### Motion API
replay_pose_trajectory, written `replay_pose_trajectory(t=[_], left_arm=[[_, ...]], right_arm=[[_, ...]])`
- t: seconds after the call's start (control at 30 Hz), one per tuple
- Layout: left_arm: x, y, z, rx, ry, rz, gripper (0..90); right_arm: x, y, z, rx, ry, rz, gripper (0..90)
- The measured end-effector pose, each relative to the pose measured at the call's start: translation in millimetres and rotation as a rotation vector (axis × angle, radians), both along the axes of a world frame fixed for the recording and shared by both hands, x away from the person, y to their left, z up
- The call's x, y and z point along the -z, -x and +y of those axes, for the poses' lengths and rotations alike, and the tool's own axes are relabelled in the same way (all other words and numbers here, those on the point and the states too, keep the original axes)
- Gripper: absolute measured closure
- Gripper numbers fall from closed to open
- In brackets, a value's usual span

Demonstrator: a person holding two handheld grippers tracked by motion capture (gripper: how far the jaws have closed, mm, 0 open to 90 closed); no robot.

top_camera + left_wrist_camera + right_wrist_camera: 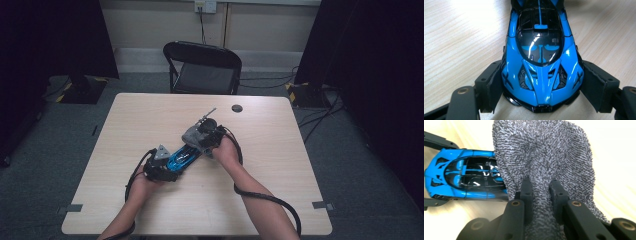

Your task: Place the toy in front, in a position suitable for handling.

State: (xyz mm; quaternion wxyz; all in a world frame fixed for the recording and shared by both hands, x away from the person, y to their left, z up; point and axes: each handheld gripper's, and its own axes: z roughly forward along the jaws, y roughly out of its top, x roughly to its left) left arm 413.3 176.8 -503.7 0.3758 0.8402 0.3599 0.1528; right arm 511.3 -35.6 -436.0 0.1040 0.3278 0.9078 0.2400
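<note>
You hold the blue toy car [541, 72] at mid-table and the grey cloth [544, 167] lies over its far end.

Your left gripper [541, 100] clamps the car's nose between wide-set pads; your right gripper [541, 195] is pinched nearly closed on a fold of the cloth. On the table [150, 110], a small dark disc [237, 108] sits well beyond. A black folding chair [202, 67] stands behind the far edge.
</note>
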Motion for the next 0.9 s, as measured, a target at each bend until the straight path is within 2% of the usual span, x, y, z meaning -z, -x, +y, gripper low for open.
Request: replay_pose_trajectory(t=[0.27, 0.4, 0.57, 0.67, 0.9], left_arm=[[0.0, 0.0, 0.0, 0.0, 0.0, 0.0, 24.7], [0.1, 0.0, 0.0, 0.0, 0.001, 0.0, 24.7], [0.1, 0.0, -0.1, 0.0, 0.001, 0.0, 24.7], [0.0, 0.0, 0.0, 0.0, 0.0, 0.0, 24.7], [0.1, 0.0, 0.0, 0.0, 0.002, 0.0, 24.7]], right_arm=[[1.3, -4.1, -5.8, 0.02, -0.017, -0.003, 76.8], [1.3, -6.9, -10.2, 0.035, -0.01, -0.008, 77.1], [1.8, -11.8, -24.3, 0.066, 0.015, -0.01, 77.1], [1.5, -13.9, -34.0, 0.089, -0.006, -0.006, 77.1], [-9.6, -13.3, -49.5, 0.11, -0.021, -0.037, 77.0]])
